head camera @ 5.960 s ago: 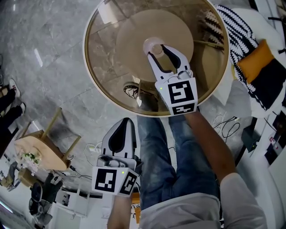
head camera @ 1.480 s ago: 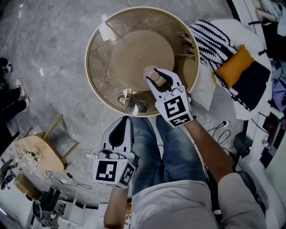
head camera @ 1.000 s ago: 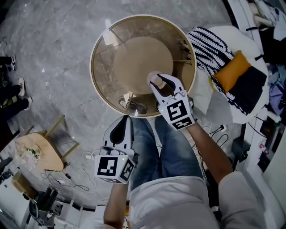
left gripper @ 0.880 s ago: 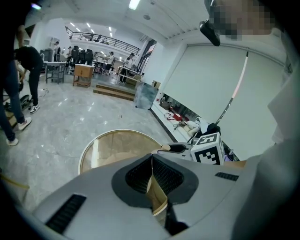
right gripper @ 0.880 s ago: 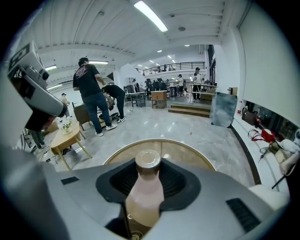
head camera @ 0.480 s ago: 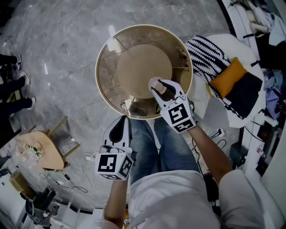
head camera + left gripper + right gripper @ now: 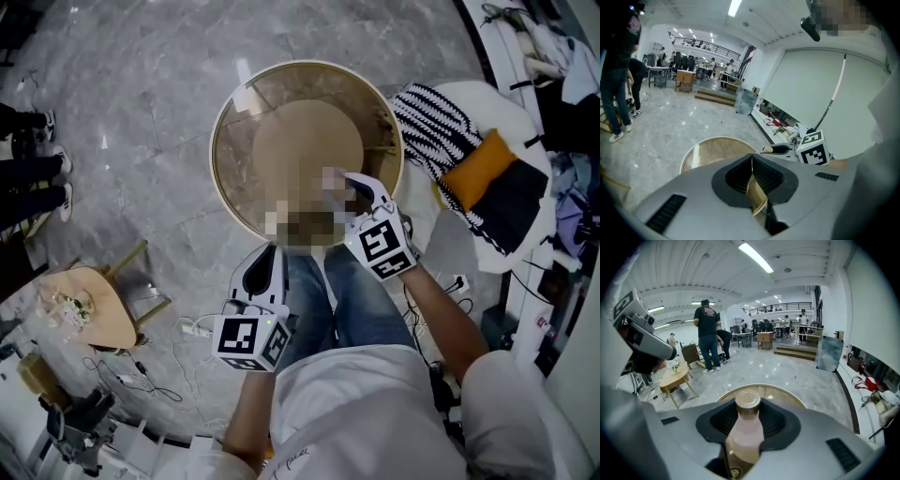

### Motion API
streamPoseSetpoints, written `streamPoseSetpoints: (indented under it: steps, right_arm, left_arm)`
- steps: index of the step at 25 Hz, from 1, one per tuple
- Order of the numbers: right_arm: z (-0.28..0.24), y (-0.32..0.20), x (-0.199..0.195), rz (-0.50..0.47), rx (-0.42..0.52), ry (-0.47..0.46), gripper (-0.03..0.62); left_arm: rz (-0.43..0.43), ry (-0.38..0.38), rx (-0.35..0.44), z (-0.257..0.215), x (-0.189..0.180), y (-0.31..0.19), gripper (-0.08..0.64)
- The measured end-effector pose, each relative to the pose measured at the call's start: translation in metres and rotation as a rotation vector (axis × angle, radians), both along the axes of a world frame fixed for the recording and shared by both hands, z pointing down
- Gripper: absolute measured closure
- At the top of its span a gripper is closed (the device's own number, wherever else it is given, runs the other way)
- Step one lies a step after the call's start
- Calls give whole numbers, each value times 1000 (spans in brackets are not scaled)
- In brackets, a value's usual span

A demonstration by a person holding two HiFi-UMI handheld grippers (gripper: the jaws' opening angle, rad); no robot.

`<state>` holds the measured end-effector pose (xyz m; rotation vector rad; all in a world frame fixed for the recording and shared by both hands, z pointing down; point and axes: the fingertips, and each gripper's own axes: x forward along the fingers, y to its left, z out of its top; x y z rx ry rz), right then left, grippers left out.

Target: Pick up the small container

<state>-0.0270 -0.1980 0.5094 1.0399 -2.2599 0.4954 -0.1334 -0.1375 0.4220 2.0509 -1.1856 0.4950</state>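
The small container (image 7: 745,427) is a pale pink bottle with a brown-gold cap. It stands upright between the jaws of my right gripper (image 7: 749,414), which is shut on its body and holds it well above the round glass table (image 7: 787,397). In the head view my right gripper (image 7: 343,187) hangs over the table's near edge (image 7: 220,141), and a mosaic patch hides the bottle there. My left gripper (image 7: 270,255) is shut and holds nothing; it hangs lower left, over the floor beside the person's jeans. In the left gripper view its pads (image 7: 759,176) meet.
A black-and-white striped cushion (image 7: 431,103) and an orange one (image 7: 478,159) lie right of the table. A small wooden side table (image 7: 89,309) stands at lower left, with cables on the floor nearby. People stand on the marble floor at far left (image 7: 28,178).
Both grippers have risen, the right one carrying the container up from the table. The table looks smaller and farther below in the head view.
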Motion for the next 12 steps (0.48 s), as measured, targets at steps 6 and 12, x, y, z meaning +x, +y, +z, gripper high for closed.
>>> streamPoseSetpoints:
  steps: [6,12]
  right_arm:
    - [-17,8,-1,-3,-2,-5,445]
    - [-42,12,3,-24,6,-11,445]
  left_arm:
    - [3,-1,21,-15,-1,2,541]
    - [12,6,40,-26,14,9,541]
